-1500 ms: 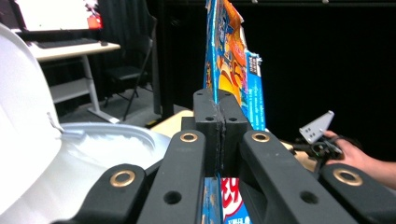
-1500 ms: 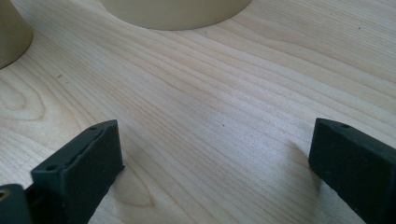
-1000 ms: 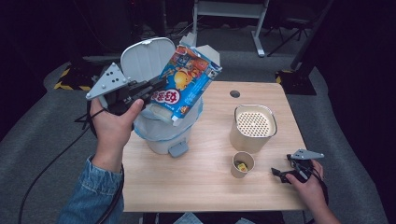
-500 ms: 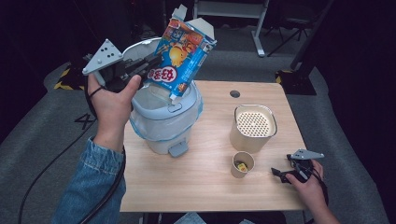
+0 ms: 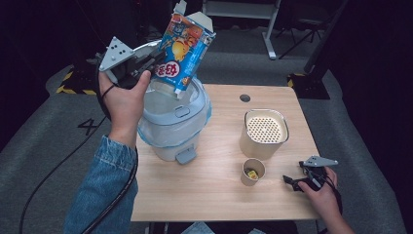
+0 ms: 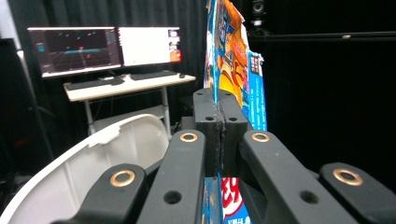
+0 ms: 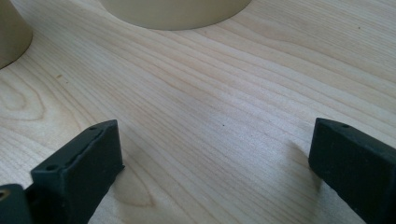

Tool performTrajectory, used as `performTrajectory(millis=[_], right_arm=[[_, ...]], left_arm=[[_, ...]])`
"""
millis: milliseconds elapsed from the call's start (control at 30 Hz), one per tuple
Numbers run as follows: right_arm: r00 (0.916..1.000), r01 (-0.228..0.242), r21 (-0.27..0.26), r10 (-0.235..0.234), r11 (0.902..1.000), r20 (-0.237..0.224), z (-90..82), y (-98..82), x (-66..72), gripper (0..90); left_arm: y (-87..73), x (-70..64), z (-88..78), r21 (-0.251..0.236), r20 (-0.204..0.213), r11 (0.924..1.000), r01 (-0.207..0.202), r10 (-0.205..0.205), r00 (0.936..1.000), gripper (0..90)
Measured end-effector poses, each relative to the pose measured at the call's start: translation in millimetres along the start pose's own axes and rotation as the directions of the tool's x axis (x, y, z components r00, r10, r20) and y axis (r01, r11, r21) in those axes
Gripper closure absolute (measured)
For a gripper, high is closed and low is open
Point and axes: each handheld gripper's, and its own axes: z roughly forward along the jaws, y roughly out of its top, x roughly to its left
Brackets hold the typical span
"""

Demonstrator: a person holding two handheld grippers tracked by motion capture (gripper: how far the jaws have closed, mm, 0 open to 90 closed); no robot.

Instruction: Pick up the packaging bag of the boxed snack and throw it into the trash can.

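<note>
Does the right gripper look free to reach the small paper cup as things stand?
Probably yes: the right gripper rests open on the table, bare wood lying between it and the small paper cup.

Carton lifted and tipped upright
The left gripper [image 5: 155, 62] raised the snack carton [image 5: 182, 46] from across the rice cooker [image 5: 173, 122], standing it steeper

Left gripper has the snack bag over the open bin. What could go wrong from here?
1. The left gripper pinches the snack bag at one edge only; it could slip or swing.
2. The bag hangs near the rim of the bin, so it may catch there or land on the table.
3. The raised lid stands close behind.
</note>
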Motion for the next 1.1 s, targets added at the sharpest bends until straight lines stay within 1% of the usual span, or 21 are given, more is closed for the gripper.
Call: performTrajectory(millis=[33,67,100,133,267,433,467,667,767,800,933,967,1100], right_arm=[[1.0,0.0,0.0,0.0,1.0,0.0,0.0,0.0,0.0,3.0],[1.0,0.0,0.0,0.0,1.0,0.0,0.0,0.0,0.0,3.0],[1.0,0.0,0.0,0.0,1.0,0.0,0.0,0.0,0.0,3.0],[1.0,0.0,0.0,0.0,1.0,0.0,0.0,0.0,0.0,2.9],[1.0,0.0,0.0,0.0,1.0,0.0,0.0,0.0,0.0,3.0],[1.0,0.0,0.0,0.0,1.0,0.0,0.0,0.0,0.0,3.0],[1.0,0.0,0.0,0.0,1.0,0.0,0.0,0.0,0.0,3.0],[1.0,0.0,0.0,0.0,1.0,0.0,0.0,0.0,0.0,2.9],[1.0,0.0,0.0,0.0,1.0,0.0,0.0,0.0,0.0,3.0],[1.0,0.0,0.0,0.0,1.0,0.0,0.0,0.0,0.0,2.9],[1.0,0.0,0.0,0.0,1.0,0.0,0.0,0.0,0.0,3.0],[1.0,0.0,0.0,0.0,1.0,0.0,0.0,0.0,0.0,3.0],[1.0,0.0,0.0,0.0,1.0,0.0,0.0,0.0,0.0,2.9]], left_arm=[[-1.3,0.5,1.4,0.008,-0.01,1.0,0.002,-0.002,1.0,89.3],[-3.9,0.6,4.8,0.024,-0.028,0.9997,0.005,-0.004,0.9996,89.3],[-3.9,0.6,4.8,0.024,-0.028,0.9997,0.005,-0.004,0.9996,89.3],[-6.4,0.8,7.9,0.039,-0.044,0.9992,0.009,-0.007,0.999,89.3],[-10.4,1.5,12.7,0.049,-0.045,0.9987,0.016,-0.013,0.9989,89.3],[-17.8,4.0,19.4,0.067,-0.066,0.9975,0.022,-0.018,0.9977,89.3],[-20.7,4.4,21.4,0.075,-0.07,0.9967,0.029,-0.024,0.9973,89.3],[-23.4,4.9,24.1,0.095,-0.074,0.9951,0.029,-0.022,0.997,89.2],[-24.5,5.3,25.8,0.113,-0.085,0.9931,0.033,-0.023,0.9961,89.2],[-25.1,5.8,26.7,0.117,-0.082,0.9925,0.035,-0.026,0.9963,89.2],[-28.2,7.3,28.2,0.11,-0.074,0.9932,0.038,-0.03,0.9968,89.0],[-29.1,7.5,28.4,0.111,-0.075,0.9928,0.044,-0.036,0.9965,88.9],[-31.0,8.1,29.7,0.11,-0.082,0.9934,0.034,-0.025,0.9963,87.9]])
